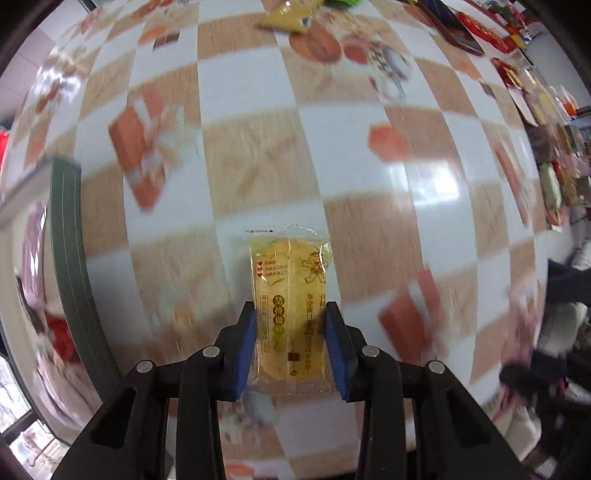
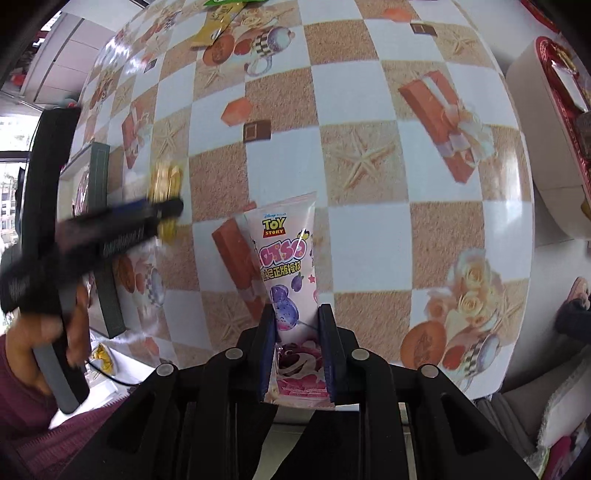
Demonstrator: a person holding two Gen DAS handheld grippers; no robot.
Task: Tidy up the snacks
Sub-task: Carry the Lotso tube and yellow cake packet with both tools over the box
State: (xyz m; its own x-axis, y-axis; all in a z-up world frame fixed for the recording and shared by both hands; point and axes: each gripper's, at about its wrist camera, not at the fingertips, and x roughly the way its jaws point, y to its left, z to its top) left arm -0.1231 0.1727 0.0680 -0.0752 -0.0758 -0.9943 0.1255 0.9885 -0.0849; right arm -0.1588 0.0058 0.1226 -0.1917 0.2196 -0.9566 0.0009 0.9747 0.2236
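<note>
My left gripper (image 1: 290,314) is shut on a clear yellow rice-cracker packet (image 1: 289,302) and holds it above the checkered tablecloth (image 1: 369,229); the view is motion-blurred. My right gripper (image 2: 297,314) is shut on a pink Toy Story Lotso candy packet (image 2: 290,266), which sticks out forward over the tablecloth (image 2: 369,229). In the right wrist view the left gripper (image 2: 162,214) appears blurred at the left, with the yellow packet (image 2: 166,184) in it. A dark-green-rimmed box (image 1: 66,236) is at the left edge, also in the right wrist view (image 2: 101,221).
A yellow snack bag (image 1: 288,16) lies at the table's far edge, also in the right wrist view (image 2: 216,27). A round beige tin with a red lid (image 2: 554,129) stands at the right. Several packets (image 1: 546,177) lie along the right side.
</note>
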